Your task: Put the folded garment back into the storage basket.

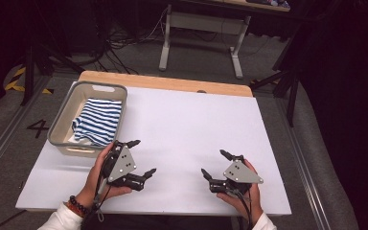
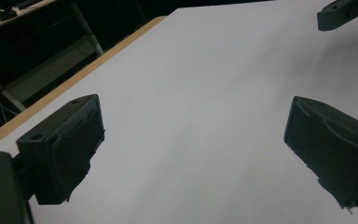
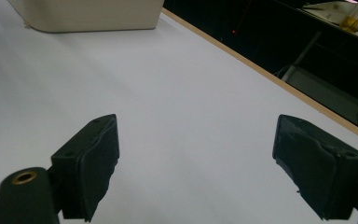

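Note:
A grey basket (image 1: 62, 125) stands at the table's left side with a blue-and-white striped cloth (image 1: 98, 120) folded inside it. My left gripper (image 1: 144, 156) is held just right of the basket's near corner, open, with nothing between its jaws. My right gripper (image 1: 212, 162) hovers over the near right part of the white tabletop (image 1: 187, 120), also open and empty. In the left gripper view, my left gripper (image 2: 193, 144) spans bare white surface, and a jaw of the other gripper (image 2: 345, 11) shows at top right. In the right gripper view, my right gripper (image 3: 196, 158) faces the basket's wall (image 3: 88, 14).
The table's wooden far edge (image 1: 163, 81) runs behind the white top. Beyond it stand a grey bench frame (image 1: 201, 33) and cables on the floor. Dark stands flank the table at both sides.

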Motion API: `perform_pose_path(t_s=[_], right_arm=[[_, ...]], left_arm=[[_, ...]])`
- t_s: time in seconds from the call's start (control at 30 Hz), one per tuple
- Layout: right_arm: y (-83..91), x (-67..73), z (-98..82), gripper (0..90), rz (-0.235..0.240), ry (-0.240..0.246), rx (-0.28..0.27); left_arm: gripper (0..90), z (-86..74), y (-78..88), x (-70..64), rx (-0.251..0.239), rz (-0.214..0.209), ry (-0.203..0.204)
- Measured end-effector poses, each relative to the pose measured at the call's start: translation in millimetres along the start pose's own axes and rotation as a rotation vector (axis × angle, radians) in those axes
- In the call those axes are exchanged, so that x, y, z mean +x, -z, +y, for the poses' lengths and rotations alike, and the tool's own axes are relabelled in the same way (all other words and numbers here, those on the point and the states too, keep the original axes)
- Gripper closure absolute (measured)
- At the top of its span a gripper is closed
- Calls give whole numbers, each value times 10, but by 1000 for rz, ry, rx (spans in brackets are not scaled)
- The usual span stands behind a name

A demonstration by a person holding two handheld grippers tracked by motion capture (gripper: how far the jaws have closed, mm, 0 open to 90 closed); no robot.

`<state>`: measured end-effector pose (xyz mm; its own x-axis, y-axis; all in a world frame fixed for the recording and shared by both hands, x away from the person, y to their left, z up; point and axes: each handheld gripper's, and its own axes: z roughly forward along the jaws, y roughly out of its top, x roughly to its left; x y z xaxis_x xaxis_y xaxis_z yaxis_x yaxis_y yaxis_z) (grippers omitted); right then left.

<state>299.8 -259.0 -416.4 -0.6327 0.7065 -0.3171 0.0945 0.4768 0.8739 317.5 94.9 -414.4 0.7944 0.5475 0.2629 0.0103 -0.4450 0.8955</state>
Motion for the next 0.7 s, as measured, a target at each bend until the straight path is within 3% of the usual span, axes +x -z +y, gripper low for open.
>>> perform_pose_path(t_s=[0.2,0.7], right_arm=[[7,-1,-36,150,2,-1,-5],[-43,27,-145,150,21,11,17]], left_arm=[[60,-96,28,-3,25,17,-6],[60,-309,93,11,64,30,29]])
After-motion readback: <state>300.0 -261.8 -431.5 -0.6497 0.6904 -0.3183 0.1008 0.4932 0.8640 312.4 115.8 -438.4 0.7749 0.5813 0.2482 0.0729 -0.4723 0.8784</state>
